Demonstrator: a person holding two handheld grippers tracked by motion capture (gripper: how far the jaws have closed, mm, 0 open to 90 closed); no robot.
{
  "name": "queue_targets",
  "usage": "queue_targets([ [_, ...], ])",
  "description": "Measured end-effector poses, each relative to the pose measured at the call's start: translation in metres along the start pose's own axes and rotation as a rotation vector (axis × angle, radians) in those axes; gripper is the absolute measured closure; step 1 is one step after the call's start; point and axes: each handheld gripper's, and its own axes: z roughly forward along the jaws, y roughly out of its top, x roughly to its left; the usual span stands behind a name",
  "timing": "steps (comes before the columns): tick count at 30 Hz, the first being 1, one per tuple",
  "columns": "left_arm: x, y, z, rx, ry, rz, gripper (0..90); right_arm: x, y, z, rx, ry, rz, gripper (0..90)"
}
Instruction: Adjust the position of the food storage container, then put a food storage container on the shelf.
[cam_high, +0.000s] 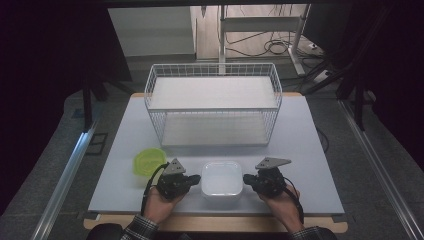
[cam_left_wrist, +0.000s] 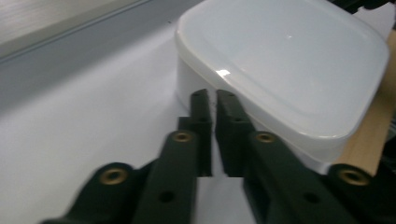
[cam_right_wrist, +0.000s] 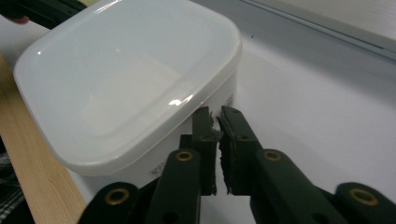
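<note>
Flanking white lidded box | left tool shut | right tool shut

closed tongs beside white container

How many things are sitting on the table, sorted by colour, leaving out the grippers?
White: 2, the lidded container and the wire basket
Green: 1, the small bowl
Total: 3
</note>
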Motion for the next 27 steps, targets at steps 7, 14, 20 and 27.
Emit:
queue_targets([
  [7, 0.004, -0.003, -0.013, -0.029, 0.065, -0.005, 56.4, -0.004, -0.003, -0.013, -0.037, -0.016, -0.02, 69.3],
  [14, 0.005, -0.011, -0.029, -0.055, 0.071, -0.012, 30.6, -0.005, -0.006, -0.021, -0.054, -0.042, -0.04, 54.2],
  [20, 0.007, -0.016, -0.034, -0.044, 0.057, -0.019, 7.3, -0.01, -0.01, -0.024, -0.066, -0.048, -0.016, 35.1],
  [27, 0.005, -0.017, -0.027, -0.046, 0.027, 0.033, 4.3, -0.012, -0.01, -0.021, -0.078, -0.037, 0.0, 22.8],
])
